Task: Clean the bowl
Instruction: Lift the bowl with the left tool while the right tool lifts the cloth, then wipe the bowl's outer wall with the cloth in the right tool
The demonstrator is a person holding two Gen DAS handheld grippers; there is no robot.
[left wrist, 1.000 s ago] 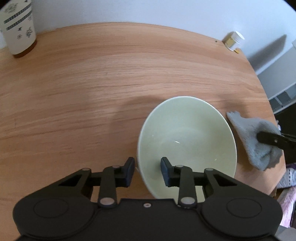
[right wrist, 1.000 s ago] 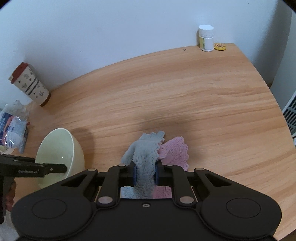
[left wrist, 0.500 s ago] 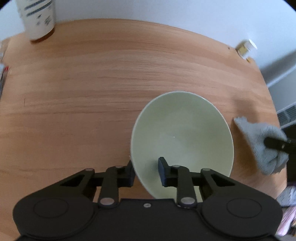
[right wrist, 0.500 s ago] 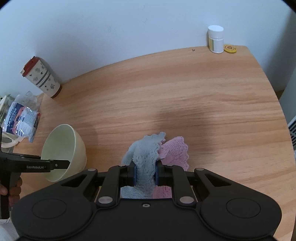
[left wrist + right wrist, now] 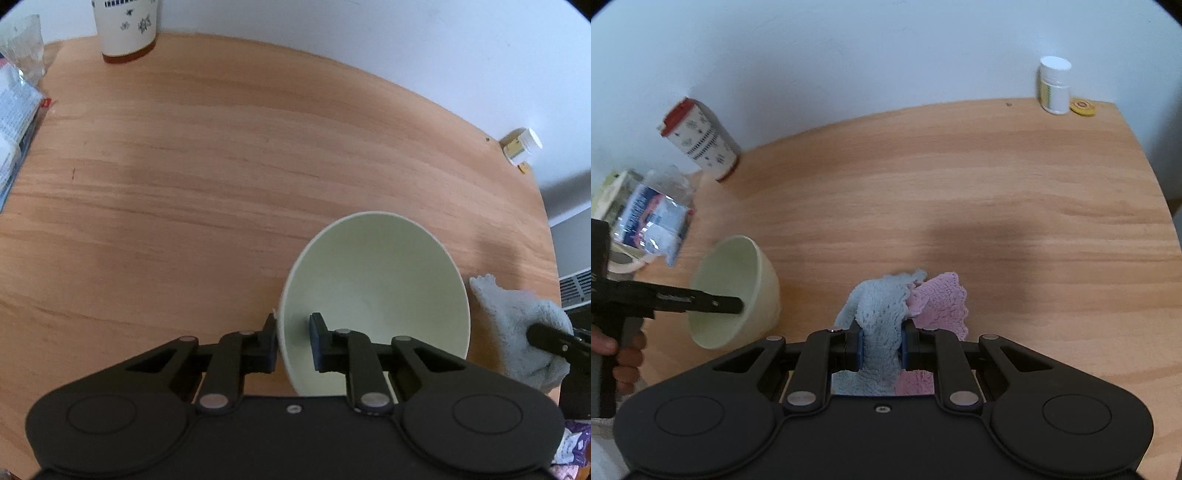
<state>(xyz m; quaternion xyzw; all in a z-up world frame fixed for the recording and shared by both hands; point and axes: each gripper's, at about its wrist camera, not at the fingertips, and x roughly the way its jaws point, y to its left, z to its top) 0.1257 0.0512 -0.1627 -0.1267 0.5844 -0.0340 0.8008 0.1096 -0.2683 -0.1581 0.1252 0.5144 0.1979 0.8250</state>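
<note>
bowl (image 5: 373, 280) now tilted, base apparently hidden

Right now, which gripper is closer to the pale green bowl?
Left. The left gripper straddles the bowl's rim; the right gripper, clamping the cloth, sits beside it, apart.

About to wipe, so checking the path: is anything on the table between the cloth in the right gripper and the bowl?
Nothing visible. Only bare table shows between the cloth, clamped in the right gripper, and the bowl, held tilted by the left gripper.
</note>
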